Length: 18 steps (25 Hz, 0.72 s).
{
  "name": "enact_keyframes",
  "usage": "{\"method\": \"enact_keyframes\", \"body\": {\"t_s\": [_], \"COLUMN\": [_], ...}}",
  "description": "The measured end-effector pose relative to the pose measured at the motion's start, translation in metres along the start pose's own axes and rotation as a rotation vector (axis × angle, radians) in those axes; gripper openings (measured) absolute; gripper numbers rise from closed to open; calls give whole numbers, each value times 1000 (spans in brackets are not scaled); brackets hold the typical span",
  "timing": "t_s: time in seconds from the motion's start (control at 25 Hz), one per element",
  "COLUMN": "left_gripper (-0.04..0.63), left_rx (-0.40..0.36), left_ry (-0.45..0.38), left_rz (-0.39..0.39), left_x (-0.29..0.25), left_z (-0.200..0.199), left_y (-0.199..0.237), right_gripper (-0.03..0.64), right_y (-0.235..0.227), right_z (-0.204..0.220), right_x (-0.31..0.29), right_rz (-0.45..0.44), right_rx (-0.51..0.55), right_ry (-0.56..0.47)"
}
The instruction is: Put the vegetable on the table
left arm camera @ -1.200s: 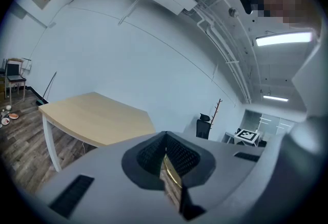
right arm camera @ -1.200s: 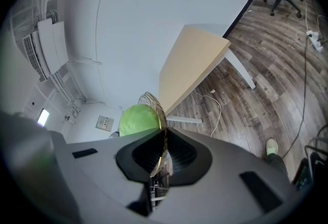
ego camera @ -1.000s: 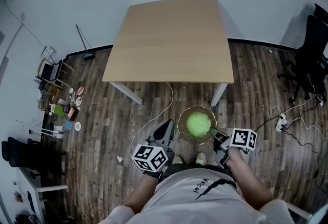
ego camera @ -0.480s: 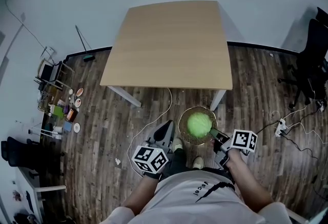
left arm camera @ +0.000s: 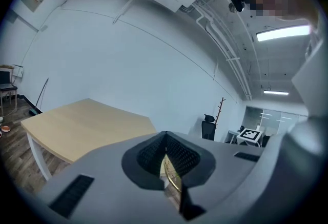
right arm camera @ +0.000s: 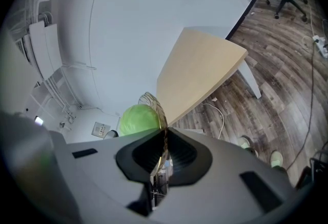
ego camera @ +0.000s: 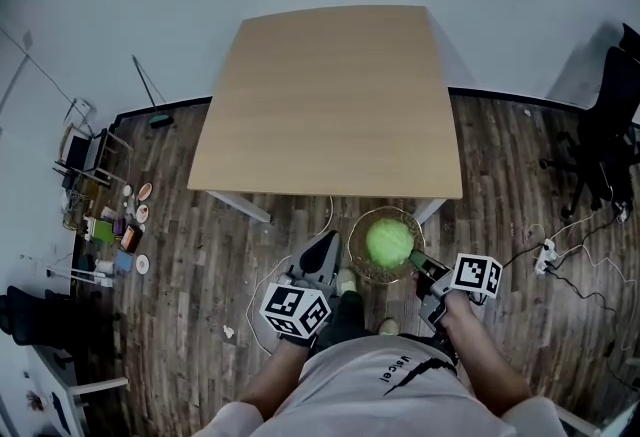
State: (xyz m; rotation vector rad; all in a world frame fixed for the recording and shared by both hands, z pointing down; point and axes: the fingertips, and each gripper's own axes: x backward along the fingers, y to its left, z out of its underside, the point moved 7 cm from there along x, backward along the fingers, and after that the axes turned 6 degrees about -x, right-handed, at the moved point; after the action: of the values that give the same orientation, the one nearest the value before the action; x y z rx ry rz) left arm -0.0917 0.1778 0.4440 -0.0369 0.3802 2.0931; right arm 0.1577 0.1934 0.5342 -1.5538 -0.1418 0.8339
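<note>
A round green cabbage (ego camera: 389, 242) lies in a gold wire basket (ego camera: 358, 260), held above the wooden floor just in front of the light wooden table (ego camera: 330, 105). My left gripper (ego camera: 333, 247) is shut on the basket's left rim; a strand of gold wire (left arm camera: 170, 174) shows between its jaws. On the right rim my right gripper (ego camera: 417, 263) is shut as well. In the right gripper view the cabbage (right arm camera: 137, 118) and the basket rim (right arm camera: 155, 104) rise just past the jaws, with the table (right arm camera: 200, 74) beyond.
A black office chair (ego camera: 608, 135) stands at the right, with a power strip and cables (ego camera: 545, 250) on the floor near it. Small clutter (ego camera: 110, 225) lines the left wall. The person's shoes (ego camera: 346, 282) are under the basket. The table's legs (ego camera: 240, 205) stand close ahead.
The table's near edge has come closer to the basket as the person stepped forward. Both grippers hold the basket as before.
</note>
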Motion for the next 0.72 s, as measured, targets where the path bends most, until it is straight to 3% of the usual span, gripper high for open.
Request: {"method": "enact_keyframes", "body": {"t_s": [0.36, 0.72], "left_gripper": [13, 12], "left_rx": [6, 28], "left_ry": [-3, -4], "left_rz": [78, 106], "left_x": [-57, -103], "left_z": [-41, -62], "left_y": [96, 149], "right_gripper": [25, 25], "right_y": [38, 53], "right_z": [-40, -76], "right_x": [-84, -137], "right_rz": [4, 42], "right_rx": [-32, -43], "right_ry": [-79, -114]}}
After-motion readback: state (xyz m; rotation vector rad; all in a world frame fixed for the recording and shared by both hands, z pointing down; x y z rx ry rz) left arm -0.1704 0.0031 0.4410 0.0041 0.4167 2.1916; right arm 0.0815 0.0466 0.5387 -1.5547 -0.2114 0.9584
